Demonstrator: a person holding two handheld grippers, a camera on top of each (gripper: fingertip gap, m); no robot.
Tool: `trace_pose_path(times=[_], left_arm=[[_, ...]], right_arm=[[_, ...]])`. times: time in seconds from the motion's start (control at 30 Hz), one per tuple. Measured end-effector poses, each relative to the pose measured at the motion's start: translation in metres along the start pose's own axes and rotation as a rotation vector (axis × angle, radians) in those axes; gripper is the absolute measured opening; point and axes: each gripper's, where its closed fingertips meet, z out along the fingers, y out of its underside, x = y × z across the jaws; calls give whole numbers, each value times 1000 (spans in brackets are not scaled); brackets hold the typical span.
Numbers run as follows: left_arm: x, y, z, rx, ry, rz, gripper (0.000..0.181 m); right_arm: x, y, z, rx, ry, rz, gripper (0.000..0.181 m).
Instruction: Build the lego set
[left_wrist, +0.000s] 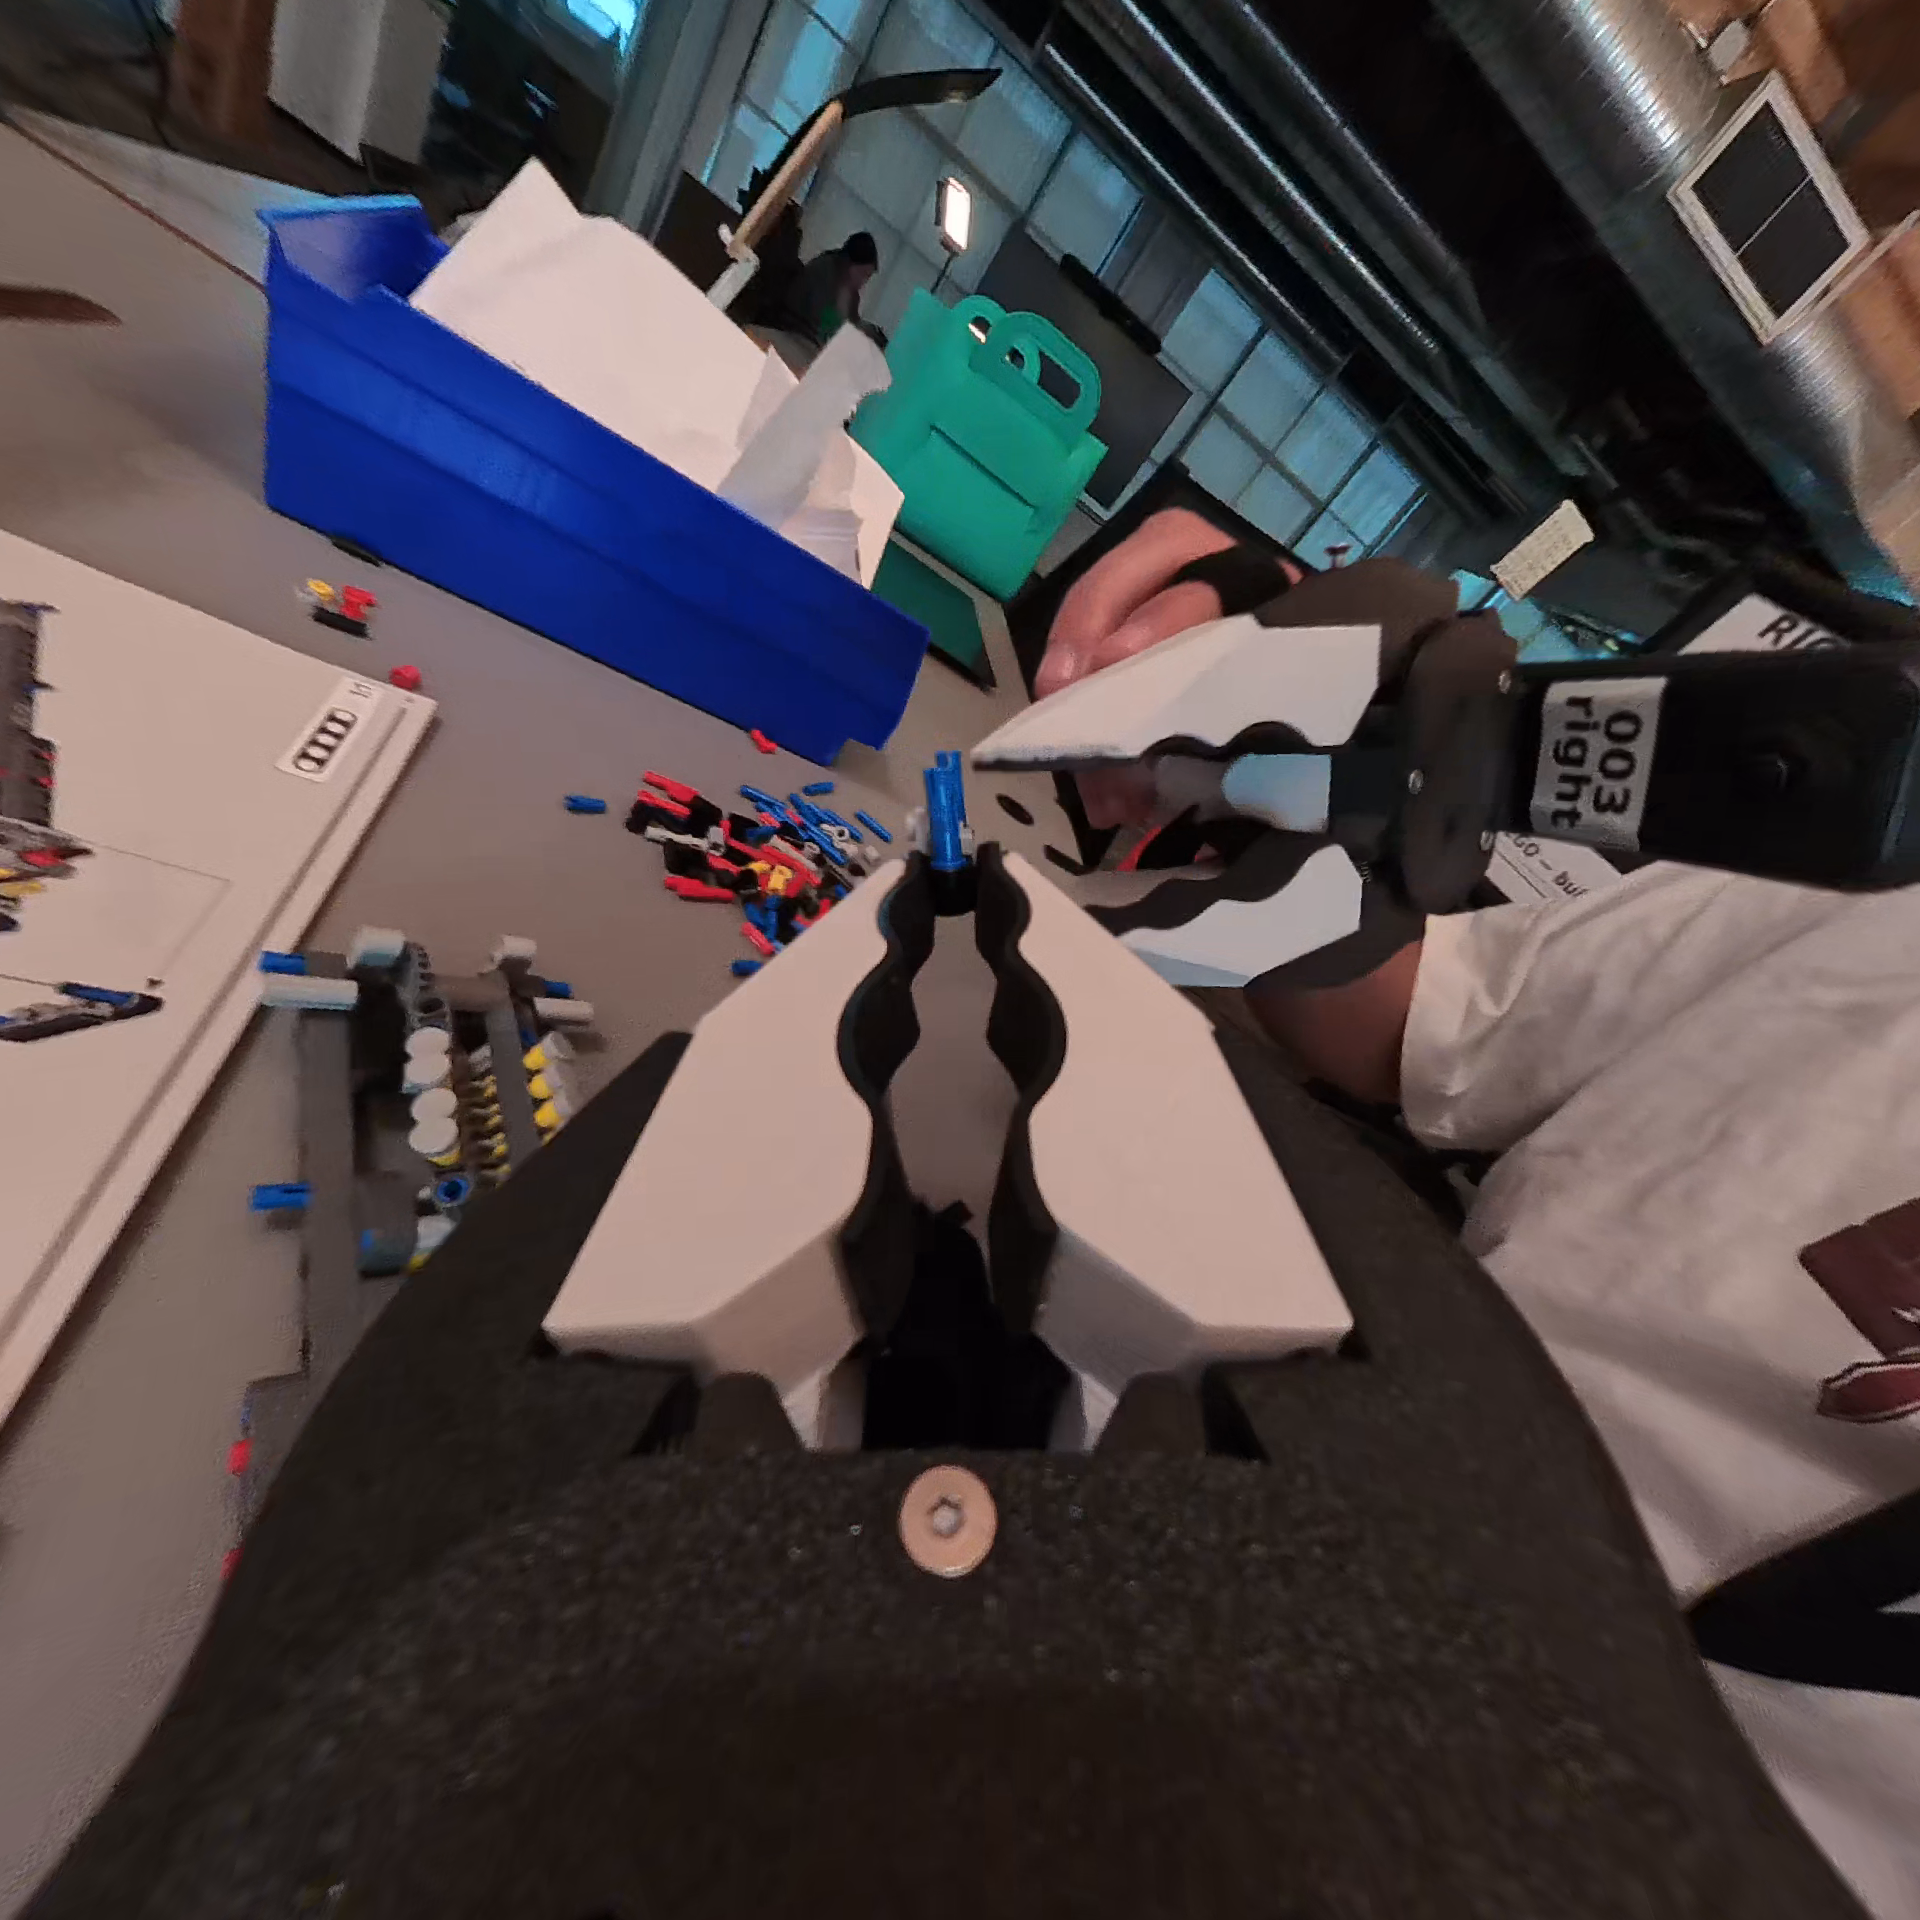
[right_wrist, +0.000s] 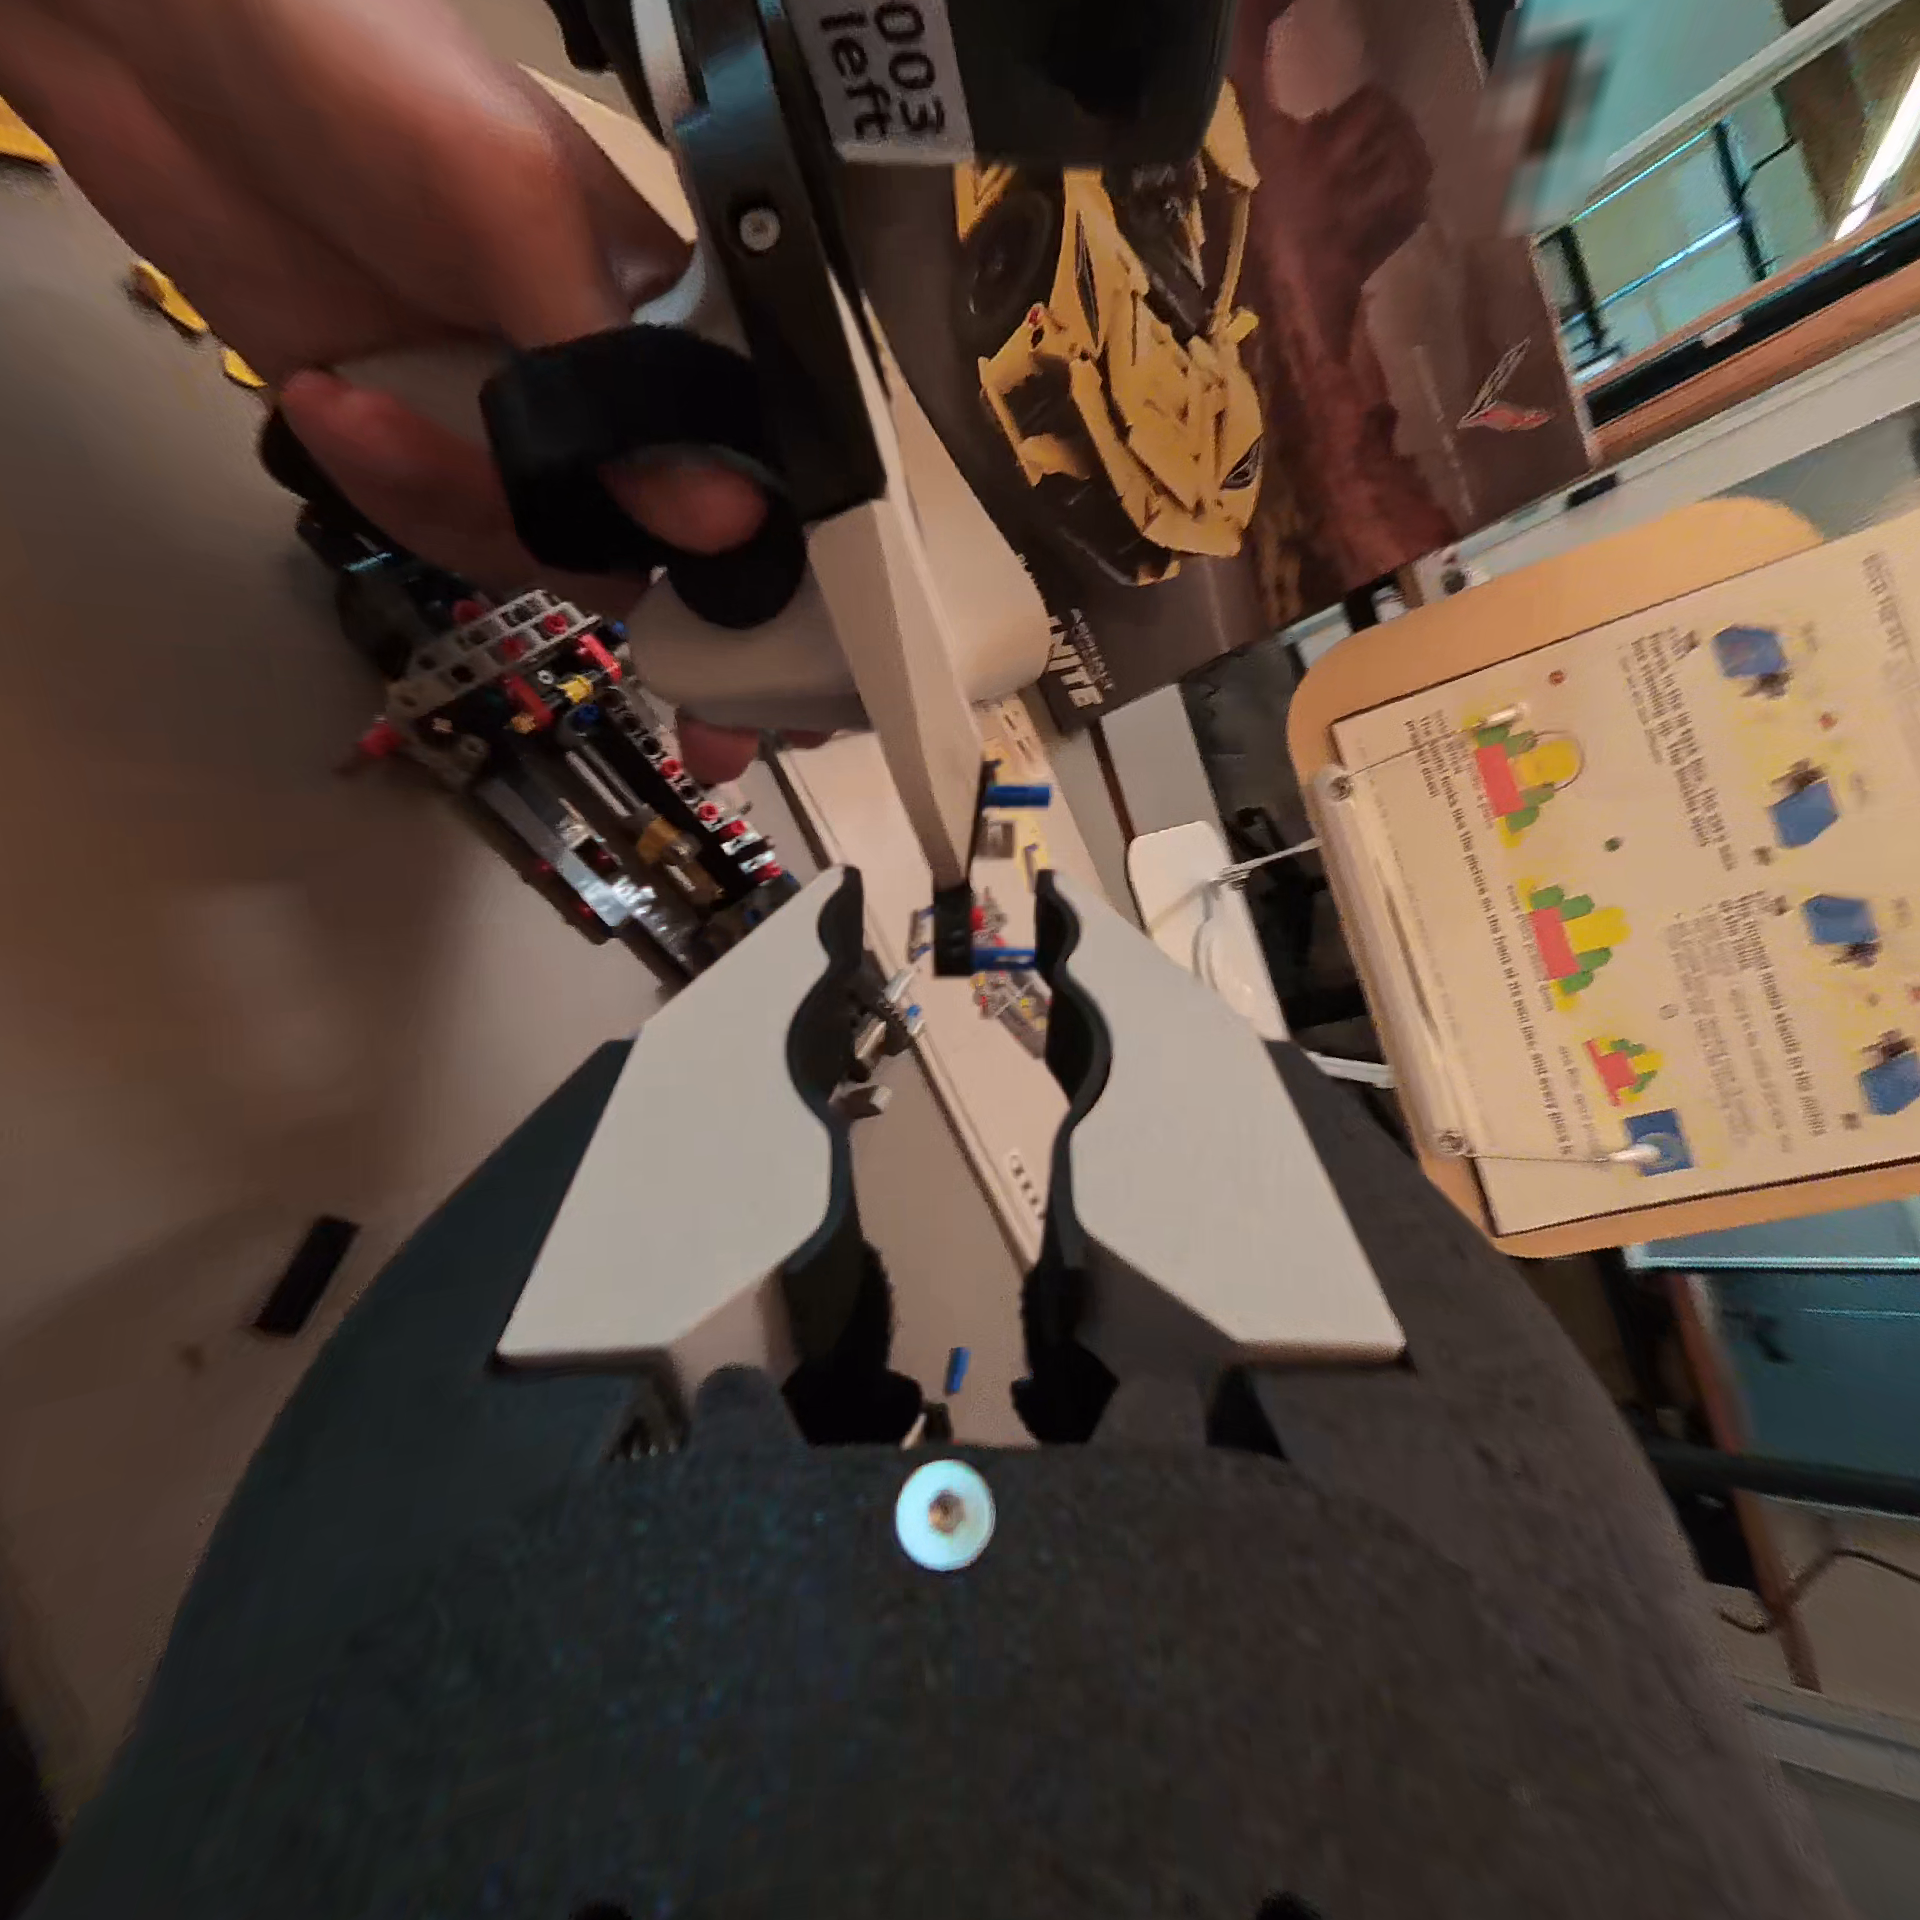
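Left wrist view: one blue pin (left_wrist: 943, 823), two tools (left_wrist: 948, 868).

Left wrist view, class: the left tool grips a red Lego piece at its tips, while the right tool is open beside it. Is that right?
Not quite. The piece is blue, not red; the left wrist view shows it. The left tool does grip it at its tips, and the right tool is open beside it.

Blue bin (left_wrist: 540, 499) w/ white paper (left_wrist: 623, 322), green bag (left_wrist: 987, 457) beside; laminated sheet (right_wrist: 1662, 852) on wooden board.
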Motion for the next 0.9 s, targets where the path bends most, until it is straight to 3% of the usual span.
trace_pose_path(times=[0.3, 0.47, 0.9], left_arm=[[7, 10, 3, -65, 45, -43, 6], [7, 14, 3, -93, 44, -54, 6], [11, -6, -10, -2, 163, -156, 8]], right_arm=[[-7, 1, 4, -45, -68, -72, 14], [-9, 2, 4, -49, -20, -165, 12], [7, -11, 6, 44, 122, -35, 12]])
